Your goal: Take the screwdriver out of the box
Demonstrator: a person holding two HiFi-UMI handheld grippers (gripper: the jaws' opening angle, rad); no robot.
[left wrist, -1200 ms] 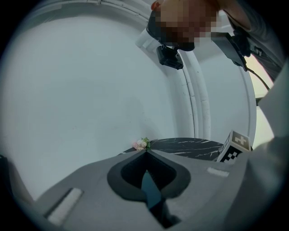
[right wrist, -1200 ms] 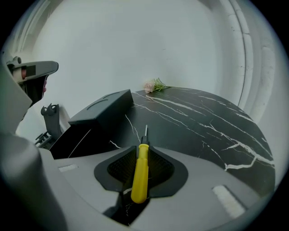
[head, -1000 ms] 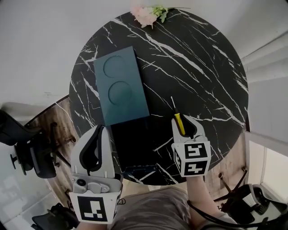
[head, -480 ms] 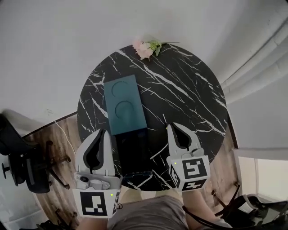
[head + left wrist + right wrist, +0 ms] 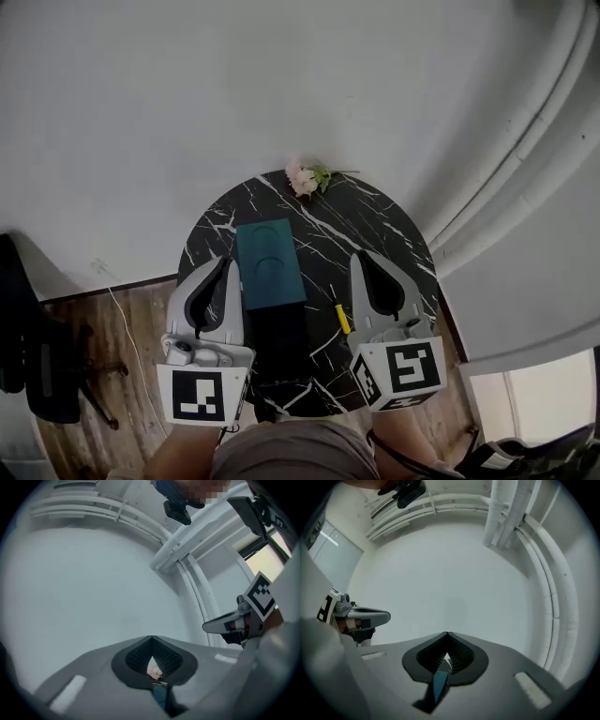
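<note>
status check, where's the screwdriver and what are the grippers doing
Left hand-held gripper shut, empty; right hand-held gripper just closed, empty. Screwdriver out, lying on table right of box. Nothing in the way.

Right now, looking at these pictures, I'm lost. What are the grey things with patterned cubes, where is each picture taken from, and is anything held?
No robot: a person holds a two-jaw gripper, cube included, in each hand. The head view looks down from the person's head at the left gripper, the right gripper and a round black marble table. On it lie a teal box, a yellow screwdriver beside the box, and pink flowers at the far edge. The two gripper views ride on the grippers and look along their jaws toward a white wall. Both grippers are shut and empty; the right one's jaws have just been closing, on nothing.
</note>
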